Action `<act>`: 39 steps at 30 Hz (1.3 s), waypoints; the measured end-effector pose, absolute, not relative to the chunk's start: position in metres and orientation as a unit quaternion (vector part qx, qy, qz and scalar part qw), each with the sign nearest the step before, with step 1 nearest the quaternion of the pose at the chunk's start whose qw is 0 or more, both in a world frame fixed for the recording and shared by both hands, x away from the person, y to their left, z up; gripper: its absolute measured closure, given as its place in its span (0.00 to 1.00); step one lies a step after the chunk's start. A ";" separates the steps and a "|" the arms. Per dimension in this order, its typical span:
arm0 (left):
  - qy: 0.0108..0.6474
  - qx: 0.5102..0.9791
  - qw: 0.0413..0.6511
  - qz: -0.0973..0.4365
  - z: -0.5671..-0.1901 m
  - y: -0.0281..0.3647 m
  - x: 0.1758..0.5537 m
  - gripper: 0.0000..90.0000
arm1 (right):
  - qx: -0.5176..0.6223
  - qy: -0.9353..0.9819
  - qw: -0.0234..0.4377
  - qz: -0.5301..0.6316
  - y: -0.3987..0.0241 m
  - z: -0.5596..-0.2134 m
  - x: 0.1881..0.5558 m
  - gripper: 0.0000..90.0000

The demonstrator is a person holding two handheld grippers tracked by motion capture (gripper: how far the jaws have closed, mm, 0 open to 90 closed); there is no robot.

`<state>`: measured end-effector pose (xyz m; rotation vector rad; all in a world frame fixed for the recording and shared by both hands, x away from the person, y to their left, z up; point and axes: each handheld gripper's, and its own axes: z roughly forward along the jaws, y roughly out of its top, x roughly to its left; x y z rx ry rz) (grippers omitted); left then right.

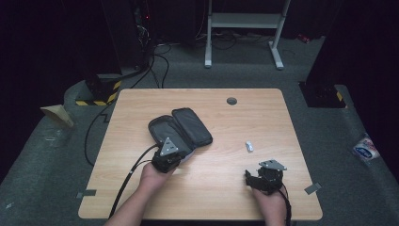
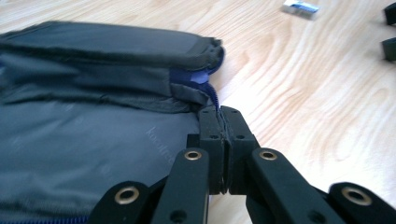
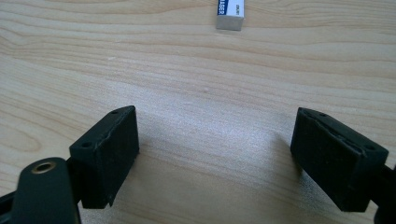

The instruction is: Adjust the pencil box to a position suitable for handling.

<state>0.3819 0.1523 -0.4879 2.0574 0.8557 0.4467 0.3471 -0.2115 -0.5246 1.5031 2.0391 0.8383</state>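
A black zip pouch (image 1: 181, 126) lies open in the middle of the wooden table (image 1: 221, 188), lid flap folded back to the right. My left gripper (image 1: 175, 153) sits at the pouch's near edge. In the left gripper view the jaws (image 2: 219, 119) are pressed together on the blue zip edge (image 2: 212, 93) at the pouch's corner. A small white eraser (image 1: 249, 146) lies right of the pouch, also at the top of the right gripper view (image 3: 231, 11). My right gripper (image 1: 263, 175) rests near the front right, jaws wide apart over bare wood (image 3: 215, 144), nothing between them.
A round grey cable hole (image 1: 231, 100) sits near the table's far edge. Cables trail from both grippers over the front edge. On the floor behind stand a white metal frame (image 1: 244, 21) and dark equipment with hazard tape (image 1: 101, 92).
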 end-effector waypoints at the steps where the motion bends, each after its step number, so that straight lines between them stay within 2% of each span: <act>1: 0.342 0.820 0.425 0.177 -0.488 0.149 0.381 0.98 | 0.548 0.743 0.234 0.305 -0.212 -0.525 0.347 0.17; 9: 0.332 0.820 0.433 0.172 -0.488 0.131 0.372 0.97 | 0.547 0.743 0.235 0.305 -0.212 -0.525 0.347 0.17; 13: 0.341 0.811 0.441 0.176 -0.482 0.140 0.373 0.84 | 0.548 0.743 0.235 0.305 -0.211 -0.525 0.347 0.17; 18: 0.378 0.778 0.450 0.222 -0.461 0.188 0.384 0.81 | 0.548 0.743 0.235 0.306 -0.211 -0.525 0.347 0.17; 19: 0.378 0.778 0.450 0.222 -0.461 0.188 0.384 0.81 | 0.548 0.743 0.235 0.306 -0.211 -0.525 0.347 0.17; 20: 0.400 0.767 0.441 0.240 -0.458 0.208 0.393 0.81 | 0.547 0.743 0.234 0.305 -0.211 -0.524 0.347 0.17; 26: 0.458 0.739 0.417 0.265 -0.461 0.252 0.420 0.80 | 0.547 0.743 0.234 0.306 -0.211 -0.524 0.347 0.17; 35: 0.501 0.730 0.401 0.234 -0.481 0.271 0.446 0.74 | 0.546 0.744 0.235 0.306 -0.211 -0.525 0.347 0.17; 38: 0.503 0.731 0.400 0.230 -0.484 0.268 0.447 0.75 | 0.546 0.744 0.235 0.306 -0.211 -0.525 0.347 0.17; 39: 0.504 0.732 0.397 0.230 -0.485 0.266 0.448 0.78 | 0.546 0.744 0.235 0.306 -0.211 -0.525 0.347 0.17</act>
